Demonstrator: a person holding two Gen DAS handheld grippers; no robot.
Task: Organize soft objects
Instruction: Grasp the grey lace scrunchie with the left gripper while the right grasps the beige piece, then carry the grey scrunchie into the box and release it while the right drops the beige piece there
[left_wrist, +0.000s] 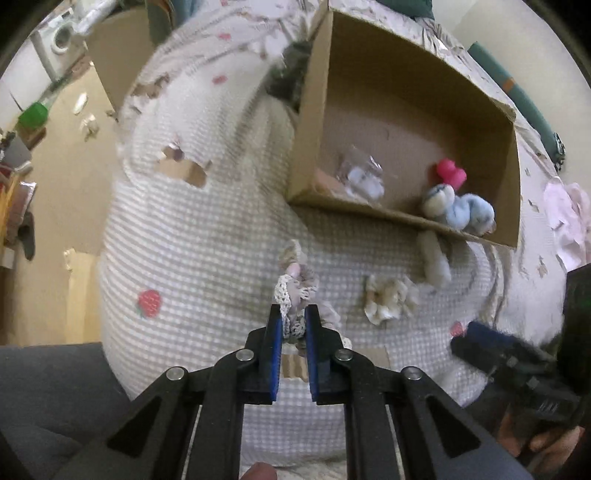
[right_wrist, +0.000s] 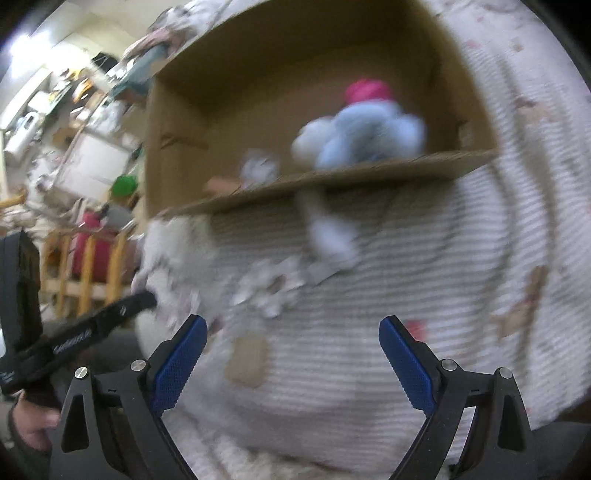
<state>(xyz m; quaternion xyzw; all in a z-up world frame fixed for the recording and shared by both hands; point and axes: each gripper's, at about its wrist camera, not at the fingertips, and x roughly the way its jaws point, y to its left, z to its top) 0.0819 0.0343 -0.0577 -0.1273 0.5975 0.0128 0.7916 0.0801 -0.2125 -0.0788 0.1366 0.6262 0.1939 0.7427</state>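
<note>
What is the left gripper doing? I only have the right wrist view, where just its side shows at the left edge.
Observer: The left gripper is shut on a small crocheted toy, above the blanket.
Operator: The box contents are blurred here. What lies left of the blue plush?
Observer: Left of the plush, a small white item in clear wrap lies on the floor of the box.
Operator: Is anything behind the box?
Observer: A dark grey furry thing sits against the outside of its left wall; I cannot tell what it is.
</note>
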